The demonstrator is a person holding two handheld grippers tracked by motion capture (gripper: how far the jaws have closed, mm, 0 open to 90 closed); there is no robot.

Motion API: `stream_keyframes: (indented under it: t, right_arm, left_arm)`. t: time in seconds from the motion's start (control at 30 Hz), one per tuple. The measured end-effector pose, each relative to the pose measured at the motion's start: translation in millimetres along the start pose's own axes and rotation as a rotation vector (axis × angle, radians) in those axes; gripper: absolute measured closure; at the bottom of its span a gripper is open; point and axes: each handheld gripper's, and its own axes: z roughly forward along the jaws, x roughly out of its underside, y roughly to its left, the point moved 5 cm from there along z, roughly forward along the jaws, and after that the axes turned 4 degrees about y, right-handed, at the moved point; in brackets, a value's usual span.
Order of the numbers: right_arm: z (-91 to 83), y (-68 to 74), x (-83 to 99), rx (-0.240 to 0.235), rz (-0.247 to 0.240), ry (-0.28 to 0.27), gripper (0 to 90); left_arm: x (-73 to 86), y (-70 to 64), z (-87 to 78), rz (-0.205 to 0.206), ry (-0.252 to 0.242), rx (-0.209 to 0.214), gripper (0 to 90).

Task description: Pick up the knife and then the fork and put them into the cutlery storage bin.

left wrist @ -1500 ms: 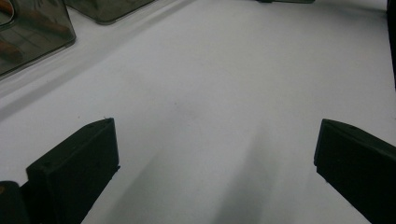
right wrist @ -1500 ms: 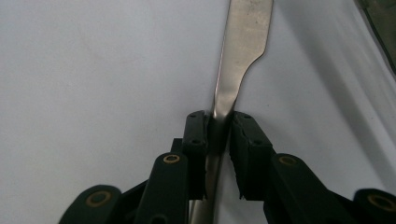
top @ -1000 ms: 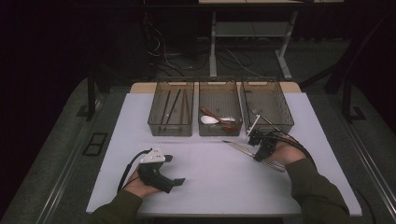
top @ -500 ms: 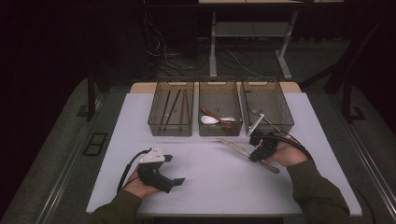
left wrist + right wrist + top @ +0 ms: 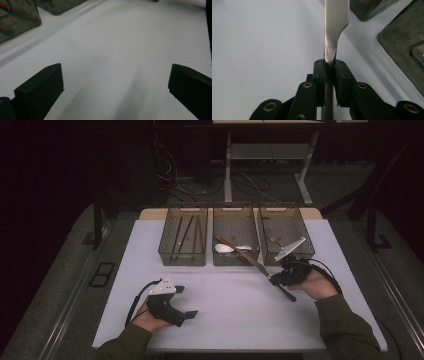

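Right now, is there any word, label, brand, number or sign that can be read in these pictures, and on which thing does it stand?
None: no readable text in any view.
Table knife in the right hand-held gripper: bare metal, no stamp visible.
Left hand-held gripper: no marking.
Three clear bins, for example the middle bin: no labels.
White table: plain.

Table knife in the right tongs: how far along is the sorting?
Done: left bin holds dark sticks and middle bin a white spoon. In hand: the right tongs are shut on the table knife, blade near the middle bin. Left: binning it; the left tongs wait open.
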Motion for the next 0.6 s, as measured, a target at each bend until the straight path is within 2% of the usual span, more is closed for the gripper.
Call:
stream_keyframes:
  t: [0.13, 0.37, 0.6]
  right_arm:
    - [-5.2, -3.8, 2.4, -0.021, 0.015, -0.065, 80.0]
    - [-12.8, -15.1, 6.8, -0.03, 0.075, -0.175, 80.0]
    - [-22.1, -24.7, 8.4, -0.009, 0.11, -0.282, 80.0]
  left_arm:
    - [-0.2, 0.0, -0.5, -0.002, -0.003, 0.001, 0.0]
    - [-0.3, 0.1, -0.3, -0.007, -0.008, 0.001, 0.0]
    - [-0.6, -0.2, 0.0, -0.01, -0.012, 0.007, 0.0]
